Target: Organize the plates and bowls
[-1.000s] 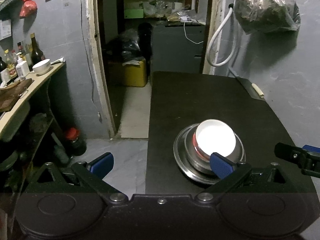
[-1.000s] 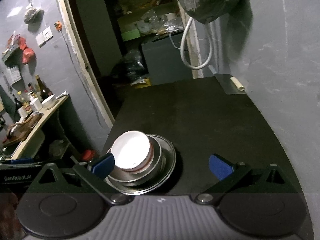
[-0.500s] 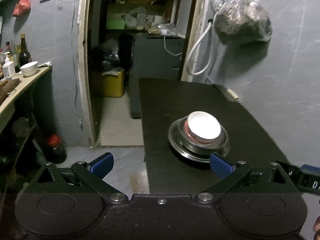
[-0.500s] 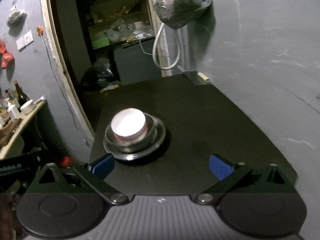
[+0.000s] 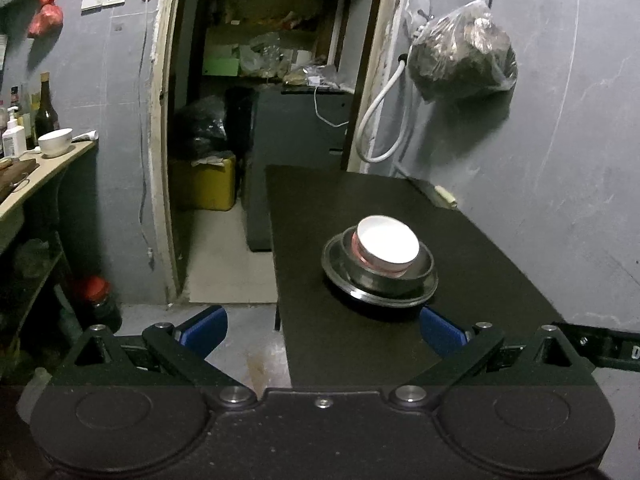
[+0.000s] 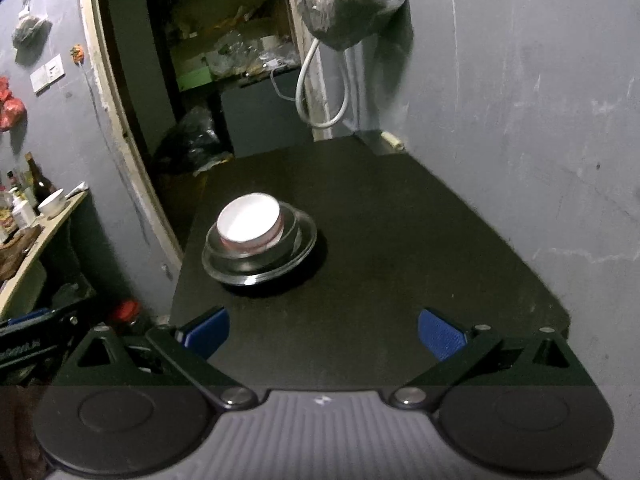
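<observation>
Left gripper (image 5: 322,328) spread wide, empty. Right gripper (image 6: 324,330) spread wide, empty. Both clear of stacked white bowl (image 5: 388,244), metal bowl (image 5: 390,280).

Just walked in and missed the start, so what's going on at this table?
A person holds a hand-held gripper in each hand, tidying dishes. A white bowl sits nested in a metal bowl on a metal plate on the black table. The left hand-held gripper and right hand-held gripper are open, holding nothing, short of the stack.
</observation>
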Available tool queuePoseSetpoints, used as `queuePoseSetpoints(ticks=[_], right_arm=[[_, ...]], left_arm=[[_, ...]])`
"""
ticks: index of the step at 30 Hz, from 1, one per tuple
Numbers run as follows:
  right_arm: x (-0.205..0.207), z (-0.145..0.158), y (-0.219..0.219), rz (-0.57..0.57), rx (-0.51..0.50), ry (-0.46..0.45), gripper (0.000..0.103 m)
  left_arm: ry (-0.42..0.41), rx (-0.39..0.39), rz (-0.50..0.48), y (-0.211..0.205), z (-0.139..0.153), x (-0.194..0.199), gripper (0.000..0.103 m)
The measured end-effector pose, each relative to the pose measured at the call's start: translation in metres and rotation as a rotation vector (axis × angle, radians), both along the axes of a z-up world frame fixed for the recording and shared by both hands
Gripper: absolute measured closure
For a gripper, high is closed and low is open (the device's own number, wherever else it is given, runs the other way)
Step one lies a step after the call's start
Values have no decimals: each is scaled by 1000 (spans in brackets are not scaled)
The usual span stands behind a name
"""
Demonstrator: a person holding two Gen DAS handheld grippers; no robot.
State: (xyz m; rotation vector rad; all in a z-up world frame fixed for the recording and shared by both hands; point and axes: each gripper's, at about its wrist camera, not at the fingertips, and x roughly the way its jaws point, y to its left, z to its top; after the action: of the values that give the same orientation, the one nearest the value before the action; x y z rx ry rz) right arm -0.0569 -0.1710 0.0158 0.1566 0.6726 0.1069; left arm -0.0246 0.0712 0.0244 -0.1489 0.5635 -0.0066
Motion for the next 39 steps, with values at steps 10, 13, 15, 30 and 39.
queuePoseSetpoints(ticks=[10,13,15,30,39], right_arm=[[-12,-15,1,25,-6,27,0],[-12,-16,1,19,-13,26,0],[-11,-17,2,20,-17,27,0],[-6,-13,-2,20,-50,49,0],[-6,-13,-3,20,-58,47,0]], left_arm=[[60,87,18,-4,1,-7,1],[58,99,21,-4,1,-9,1],[66,99,23,-4,0,-9,1],[66,68,10,-10,-3,-6,1],[69,66,10,-11,-3,-6,1]])
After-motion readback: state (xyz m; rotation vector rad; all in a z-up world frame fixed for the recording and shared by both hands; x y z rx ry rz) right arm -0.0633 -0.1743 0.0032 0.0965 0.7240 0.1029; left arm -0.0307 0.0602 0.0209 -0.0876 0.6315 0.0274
